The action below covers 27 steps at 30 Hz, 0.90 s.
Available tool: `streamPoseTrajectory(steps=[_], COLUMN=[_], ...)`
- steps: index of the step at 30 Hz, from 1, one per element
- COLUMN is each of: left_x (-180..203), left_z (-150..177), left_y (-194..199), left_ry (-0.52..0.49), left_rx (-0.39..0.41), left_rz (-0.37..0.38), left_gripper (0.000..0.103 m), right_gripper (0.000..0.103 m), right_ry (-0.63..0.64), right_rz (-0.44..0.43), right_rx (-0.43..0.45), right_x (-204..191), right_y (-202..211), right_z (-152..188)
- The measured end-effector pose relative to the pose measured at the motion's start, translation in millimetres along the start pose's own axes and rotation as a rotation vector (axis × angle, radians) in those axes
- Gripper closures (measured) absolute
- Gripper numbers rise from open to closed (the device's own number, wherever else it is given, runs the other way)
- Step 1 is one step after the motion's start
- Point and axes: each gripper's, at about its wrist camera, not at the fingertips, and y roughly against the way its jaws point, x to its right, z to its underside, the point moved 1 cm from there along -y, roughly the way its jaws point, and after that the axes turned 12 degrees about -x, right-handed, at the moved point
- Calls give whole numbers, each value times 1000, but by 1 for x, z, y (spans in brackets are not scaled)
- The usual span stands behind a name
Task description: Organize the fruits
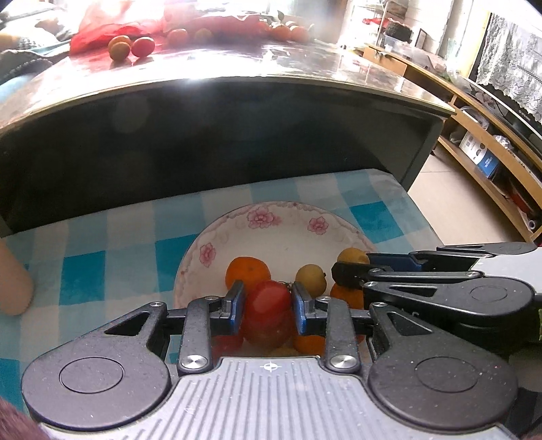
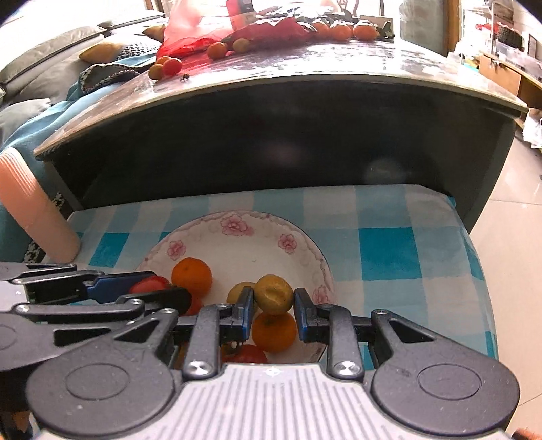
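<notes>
A white floral plate (image 1: 271, 233) (image 2: 237, 243) sits on a blue checked cloth (image 1: 111, 267) (image 2: 389, 257) and holds oranges, yellow fruits and red tomatoes. My left gripper (image 1: 268, 306) is shut on a red tomato (image 1: 269, 304) over the plate; the tomato also shows in the right wrist view (image 2: 149, 284). My right gripper (image 2: 273, 304) is shut on a yellow-green fruit (image 2: 273, 293) above an orange (image 2: 273, 333); in the left wrist view that fruit (image 1: 352, 255) sits at its fingertips. An orange (image 1: 249, 270) (image 2: 192, 274) lies further back.
A dark table (image 1: 237, 84) (image 2: 305, 67) rises behind the cloth, carrying loose tomatoes and oranges (image 1: 130, 45) (image 2: 338, 30) and a red plastic bag (image 2: 210, 30). A pink cylinder (image 2: 34, 213) stands left. Wooden shelving (image 1: 491, 152) is at right.
</notes>
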Motion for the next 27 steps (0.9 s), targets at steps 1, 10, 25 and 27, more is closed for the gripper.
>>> streamPoseTrajectory(steps=[1, 10, 25, 27], left_x=[-1, -4, 9, 11], left_z=[0, -1, 19, 25], left_y=[1, 3, 23, 28], left_ry=[3, 24, -15, -19], left_rx=[1, 14, 43, 46], left_rz=[-3, -6, -60, -70], left_gripper=[64, 53, 32, 30], right_gripper=[63, 63, 61, 58], right_ry=[-3, -31, -44, -34], right_rz=[0, -8, 19, 32], right_rx=[-1, 13, 23, 20], right_x=[0, 2, 1, -1], right_y=[0, 4, 34, 41], right_z=[-1, -3, 7, 14])
